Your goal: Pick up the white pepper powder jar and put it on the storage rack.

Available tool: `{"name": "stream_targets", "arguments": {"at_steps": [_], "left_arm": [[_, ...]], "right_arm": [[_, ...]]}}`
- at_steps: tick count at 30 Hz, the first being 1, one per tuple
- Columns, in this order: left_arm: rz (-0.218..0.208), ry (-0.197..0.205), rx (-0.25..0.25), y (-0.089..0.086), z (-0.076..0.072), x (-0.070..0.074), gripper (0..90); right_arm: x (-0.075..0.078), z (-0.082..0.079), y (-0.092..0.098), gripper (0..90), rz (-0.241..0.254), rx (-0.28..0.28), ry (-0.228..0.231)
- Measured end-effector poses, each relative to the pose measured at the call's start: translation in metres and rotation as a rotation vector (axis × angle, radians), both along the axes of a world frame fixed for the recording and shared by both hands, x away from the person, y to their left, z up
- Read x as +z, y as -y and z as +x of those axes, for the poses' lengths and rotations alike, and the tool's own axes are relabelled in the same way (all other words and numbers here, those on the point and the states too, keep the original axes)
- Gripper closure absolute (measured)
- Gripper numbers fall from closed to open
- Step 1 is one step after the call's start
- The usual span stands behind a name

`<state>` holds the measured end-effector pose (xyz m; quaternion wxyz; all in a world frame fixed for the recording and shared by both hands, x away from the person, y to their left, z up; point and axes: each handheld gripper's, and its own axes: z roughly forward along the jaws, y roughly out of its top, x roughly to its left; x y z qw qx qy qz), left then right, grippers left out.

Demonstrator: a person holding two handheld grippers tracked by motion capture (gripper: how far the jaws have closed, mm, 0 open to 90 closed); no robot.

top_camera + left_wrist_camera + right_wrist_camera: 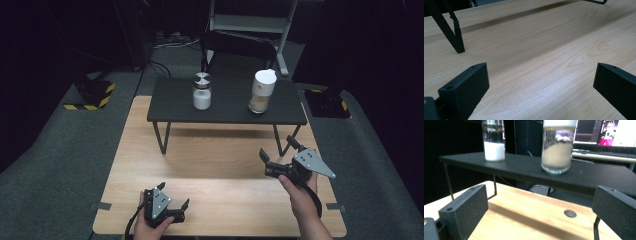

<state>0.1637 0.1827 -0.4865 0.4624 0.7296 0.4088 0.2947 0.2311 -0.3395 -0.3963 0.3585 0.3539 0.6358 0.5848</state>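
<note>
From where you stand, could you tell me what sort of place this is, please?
Probably a lab or studio set up for recording: a wooden table stands on grey carpet among dark surroundings, hazard-striped bases sit on the floor, and lit computer screens with a keyboard show behind the raised black shelf.

Black chair (239, 50) behind the wooden table (215, 165); hazard-striped floor blocks (92, 97).

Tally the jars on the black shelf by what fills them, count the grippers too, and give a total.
Jar of white powder: 1
Jar of tan powder: 1
Grippers, left gripper and right gripper, both open and holding nothing: 2
Total: 4, with both jars standing on the black shelf.
</note>
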Motion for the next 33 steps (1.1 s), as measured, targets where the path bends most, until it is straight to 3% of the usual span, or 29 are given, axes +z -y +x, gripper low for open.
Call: {"name": "stream_targets", "arguments": {"at_steps": [19,33], "left_arm": [[0.009,0.008,-0.006,0.000,-0.001,0.000,0.7],[-0.002,0.003,-0.009,-0.001,0.000,0.000,0.7]], "right_arm": [[-0.058,-0.034,0.025,0.1,-0.031,-0.011,-0.067],[-0.082,-0.047,0.035,0.1,-0.077,-0.051,-0.129]]}}
